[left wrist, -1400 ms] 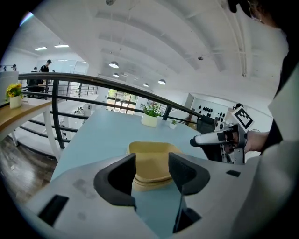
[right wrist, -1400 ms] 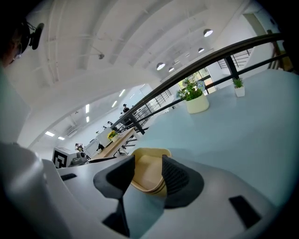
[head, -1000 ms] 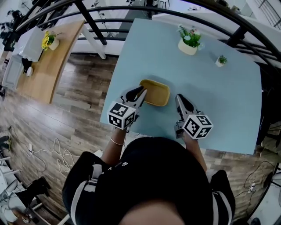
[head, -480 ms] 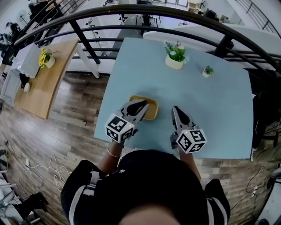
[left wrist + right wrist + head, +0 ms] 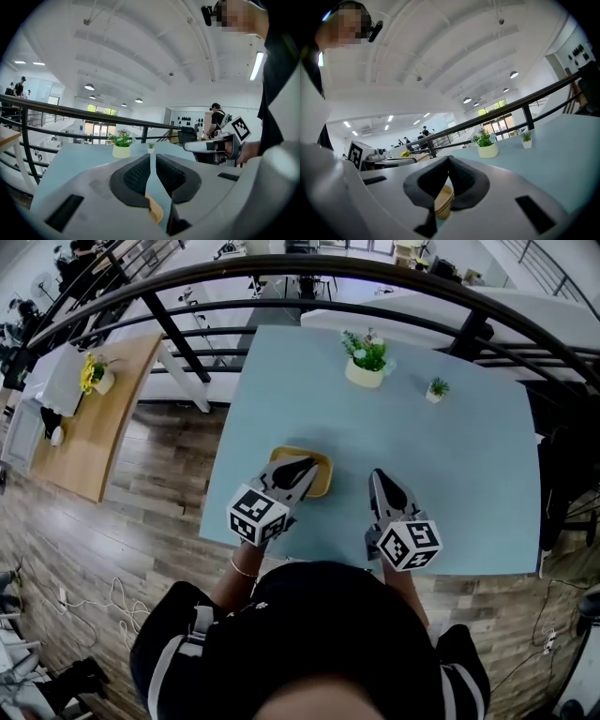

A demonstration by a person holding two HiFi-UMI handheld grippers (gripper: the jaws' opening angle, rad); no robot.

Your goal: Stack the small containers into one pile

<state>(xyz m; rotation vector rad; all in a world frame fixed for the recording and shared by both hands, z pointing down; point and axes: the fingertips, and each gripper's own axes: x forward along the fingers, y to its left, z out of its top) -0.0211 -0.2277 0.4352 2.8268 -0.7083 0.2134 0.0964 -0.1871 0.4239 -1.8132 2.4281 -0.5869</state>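
Grey moulded plastic: two hand-held grippers, each with a marker cube at the rear and black ribbed pads.
- Left gripper [image 5: 306, 466]: its jaws have just been closing and stand all but together. Only a bare slit shows between the pads, with nothing in it.
- Right gripper [image 5: 377, 477]: jaws met at the tips, empty.
- Both are held over the near part of the table, pointing away from the person and apart from each other.

Container [image 5: 322, 477]: tan-yellow and thin-walled, a rounded-rectangle tray with a rolled rim. The surface is matt, and it is probably light and slightly flexible.
- Position: on the table, just ahead of and below the left gripper's tips, partly masked by them. It lies forward and to the left of the right gripper, so the left hand is nearer.
- Long axis: across the table, left to right.
- Side wall: the right gripper view shows banded rims, probably several pieces nested. The count is not legible.
- No other loose container is in view, so the pile is judged already made.

Table [image 5: 450, 456]: pale blue, smooth, matt.

Large potted plant [image 5: 364, 360]: cream pot, green foliage, far centre.

Small potted plant [image 5: 435, 388]: white pot, to the right of the large one.

Railing [image 5: 281, 268]: black metal, beyond the far edge of the table.
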